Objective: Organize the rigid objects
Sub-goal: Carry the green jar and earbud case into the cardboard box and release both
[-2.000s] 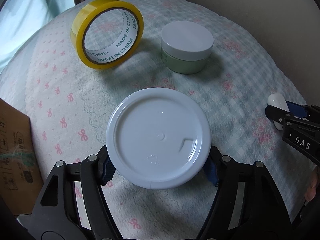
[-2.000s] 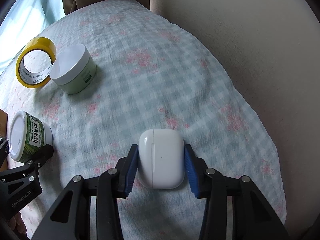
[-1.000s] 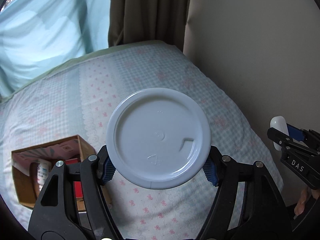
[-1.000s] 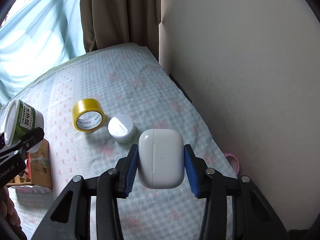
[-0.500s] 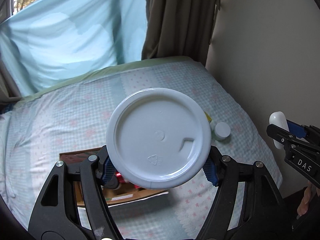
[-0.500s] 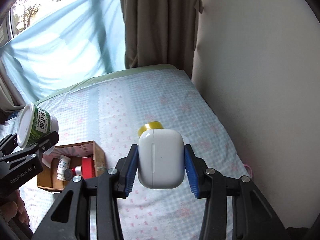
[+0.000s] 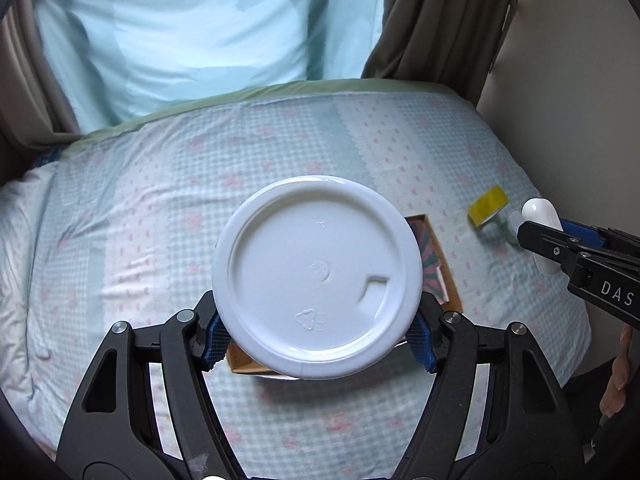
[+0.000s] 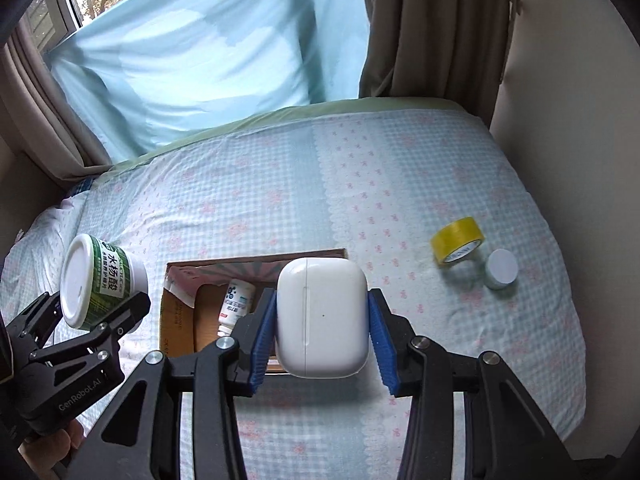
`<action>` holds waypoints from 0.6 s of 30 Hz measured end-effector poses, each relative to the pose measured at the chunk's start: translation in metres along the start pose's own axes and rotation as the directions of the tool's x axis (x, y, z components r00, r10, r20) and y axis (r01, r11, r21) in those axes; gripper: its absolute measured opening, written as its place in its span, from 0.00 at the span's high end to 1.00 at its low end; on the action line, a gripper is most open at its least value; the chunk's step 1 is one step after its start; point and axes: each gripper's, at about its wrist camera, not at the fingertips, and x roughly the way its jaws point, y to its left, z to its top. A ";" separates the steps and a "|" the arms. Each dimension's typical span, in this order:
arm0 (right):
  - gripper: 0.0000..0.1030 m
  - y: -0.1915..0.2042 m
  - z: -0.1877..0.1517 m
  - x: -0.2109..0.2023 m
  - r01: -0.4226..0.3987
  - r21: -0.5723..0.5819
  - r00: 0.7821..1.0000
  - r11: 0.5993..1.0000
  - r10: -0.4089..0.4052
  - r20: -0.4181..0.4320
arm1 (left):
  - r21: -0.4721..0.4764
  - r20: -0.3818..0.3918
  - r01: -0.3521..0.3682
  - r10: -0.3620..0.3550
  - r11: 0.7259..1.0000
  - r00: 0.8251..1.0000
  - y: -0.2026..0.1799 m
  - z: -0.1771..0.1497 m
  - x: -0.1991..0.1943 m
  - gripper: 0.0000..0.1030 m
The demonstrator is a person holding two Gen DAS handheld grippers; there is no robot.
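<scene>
My left gripper (image 7: 318, 338) is shut on a green jar with a white lid (image 7: 316, 276), held high above the bed; the jar also shows in the right wrist view (image 8: 100, 280). My right gripper (image 8: 322, 338) is shut on a white earbud case (image 8: 322, 316), which also shows in the left wrist view (image 7: 540, 216). An open cardboard box (image 8: 180, 312) lies on the bed below both, with a small white bottle (image 8: 236, 306) inside. A yellow tape roll (image 8: 458, 244) and a small white-lidded jar (image 8: 500, 268) lie to the right.
The bed has a pale checked cover (image 8: 280, 200). A wall (image 8: 592, 120) runs along its right side. Curtains (image 8: 420, 28) and a window with blue drape (image 8: 200, 52) are at the far end.
Both grippers have risen far above the bed with their objects. The box has come to lie under them and the tape and small jar have shrunk off to the right.
</scene>
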 end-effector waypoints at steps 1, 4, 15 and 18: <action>0.60 0.006 -0.001 0.009 -0.005 0.005 1.000 1.000 0.005 -0.011 | -0.003 -0.011 -0.005 0.005 1.000 1.000 0.009 -0.003 0.006 0.34; 0.60 0.020 -0.007 0.033 -0.021 0.029 0.999 0.999 0.022 -0.046 | -0.015 -0.047 -0.004 0.003 1.000 0.999 0.028 -0.010 0.027 0.34; 0.60 0.048 -0.042 0.133 0.004 0.039 0.982 0.999 0.003 -0.188 | -0.018 -0.170 0.026 -0.028 1.000 0.985 0.067 -0.029 0.125 0.34; 0.60 0.050 -0.052 0.158 0.006 0.031 0.976 1.000 0.001 -0.217 | -0.022 -0.193 0.031 -0.035 0.999 0.981 0.072 -0.034 0.150 0.34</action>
